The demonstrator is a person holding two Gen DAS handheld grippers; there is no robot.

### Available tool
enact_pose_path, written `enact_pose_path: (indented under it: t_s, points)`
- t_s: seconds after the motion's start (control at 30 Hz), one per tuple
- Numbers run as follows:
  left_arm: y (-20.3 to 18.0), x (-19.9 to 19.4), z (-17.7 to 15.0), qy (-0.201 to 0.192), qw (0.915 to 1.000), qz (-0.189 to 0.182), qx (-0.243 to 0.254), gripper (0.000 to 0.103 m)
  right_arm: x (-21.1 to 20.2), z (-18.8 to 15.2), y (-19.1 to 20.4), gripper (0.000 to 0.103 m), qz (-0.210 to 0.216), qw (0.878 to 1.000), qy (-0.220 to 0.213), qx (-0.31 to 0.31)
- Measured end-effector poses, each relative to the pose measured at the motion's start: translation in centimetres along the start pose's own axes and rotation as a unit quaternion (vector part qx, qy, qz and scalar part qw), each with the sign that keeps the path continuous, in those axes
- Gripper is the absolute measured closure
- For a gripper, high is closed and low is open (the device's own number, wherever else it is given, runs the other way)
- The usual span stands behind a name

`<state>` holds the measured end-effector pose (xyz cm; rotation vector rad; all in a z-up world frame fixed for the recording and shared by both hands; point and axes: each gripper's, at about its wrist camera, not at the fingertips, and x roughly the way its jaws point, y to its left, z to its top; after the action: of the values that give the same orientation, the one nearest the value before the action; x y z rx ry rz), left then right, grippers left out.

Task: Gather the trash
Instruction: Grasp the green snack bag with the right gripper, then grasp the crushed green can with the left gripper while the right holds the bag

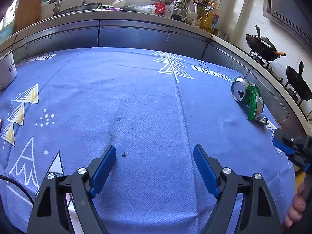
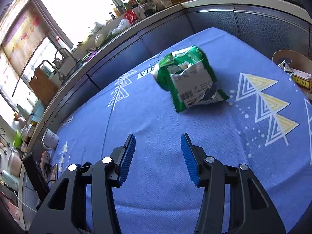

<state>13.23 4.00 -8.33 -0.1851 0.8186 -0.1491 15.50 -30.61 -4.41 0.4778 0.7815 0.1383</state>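
Observation:
A crushed green can [image 1: 240, 91] lies on its side on the blue tablecloth [image 1: 136, 107], at the far right in the left wrist view, its silver top facing me. A green and white snack wrapper [image 1: 255, 107] lies against it. In the right wrist view the wrapper [image 2: 192, 81] sits ahead of my right gripper [image 2: 158, 142] and covers most of the can [image 2: 161, 78]. The right gripper is open and holds nothing, well short of the wrapper. My left gripper [image 1: 155, 152] is open wide over bare cloth with only a small dark crumb [image 1: 123, 154] near its left finger. The right gripper [image 1: 283, 143] shows at the right edge of the left wrist view.
A white mug [image 1: 6, 72] stands at the table's left edge. A bowl [image 2: 290, 58] and small boxes [image 2: 301, 79] sit at the right. Behind the table runs a kitchen counter [image 1: 124, 15] with bottles, a sink and two woks [image 1: 261, 45]. A hand [image 1: 296, 204] is at lower right.

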Motion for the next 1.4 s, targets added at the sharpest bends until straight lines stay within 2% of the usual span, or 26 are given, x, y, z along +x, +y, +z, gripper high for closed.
enact_pose_path:
  t_s: [0.1, 0.17, 0.27, 0.43, 0.63, 0.77, 0.83, 0.9, 1.0, 1.1, 1.17, 1.23, 1.3, 1.4]
  points:
    - [0.2, 0.0, 0.0, -0.001, 1.0, -0.007, -0.002, 0.02, -1.2, 2.8, -1.9, 0.054, -0.016, 0.999, -0.041, 0.014]
    - [0.3, -0.1, 0.1, -0.001, 0.9999, -0.012, -0.005, 0.019, -1.7, 5.1, -3.4, 0.054, -0.011, 0.997, -0.068, 0.031]
    - [0.3, 0.0, 0.2, -0.001, 0.9999, -0.015, -0.006, 0.018, -1.1, 8.2, -6.0, 0.054, -0.011, 0.995, -0.084, 0.048]
    - [0.0, 0.1, 0.2, 0.0, 1.0, -0.01, 0.001, 0.018, 4.5, 11.8, -9.9, 0.054, 0.002, 0.996, -0.037, 0.082]
    - [-0.2, 0.2, 0.2, 0.001, 1.0, -0.008, 0.002, 0.017, 10.3, 12.9, -10.8, 0.054, 0.063, 0.993, 0.014, 0.102]
    - [-0.6, 0.5, 0.2, 0.003, 1.0, -0.003, 0.007, 0.016, 13.0, 12.5, -7.9, 0.054, 0.107, 0.991, 0.071, 0.046]
    - [-0.7, 0.4, 0.2, 0.006, 0.9999, -0.004, 0.008, 0.015, 13.6, 11.7, -5.4, 0.056, 0.128, 0.987, 0.098, -0.003]
    - [-0.3, 0.4, 0.6, 0.01, 0.9997, -0.022, 0.001, 0.013, 13.8, 10.4, -2.5, 0.057, 0.134, 0.982, 0.115, -0.064]
    - [0.6, 0.6, 1.9, 0.019, 0.9981, -0.053, -0.025, 0.013, 13.9, 8.1, 1.3, 0.057, 0.174, 0.965, 0.154, -0.121]
    - [0.8, 0.2, 4.3, 0.011, 0.9955, -0.085, -0.042, 0.013, 12.9, 4.6, 5.2, 0.055, 0.229, 0.938, 0.203, -0.165]
    - [0.2, -0.2, 5.7, 0.001, 0.9952, -0.091, -0.035, 0.013, 11.5, 2.3, 7.1, 0.055, 0.252, 0.923, 0.214, -0.195]
    - [-0.3, -0.1, 6.3, 0.003, 0.9942, -0.102, -0.034, 0.013, 10.0, 0.6, 7.7, 0.055, 0.27, 0.915, 0.219, -0.205]
    - [-0.3, 0.4, 6.5, 0.015, 0.9926, -0.112, -0.044, 0.013, 8.5, 0.0, 7.3, 0.053, 0.268, 0.917, 0.209, -0.21]
    - [-0.1, 1.6, 6.4, 0.038, 0.9889, -0.128, -0.066, 0.013, 6.6, 1.3, 5.7, 0.054, 0.275, 0.926, 0.18, -0.186]
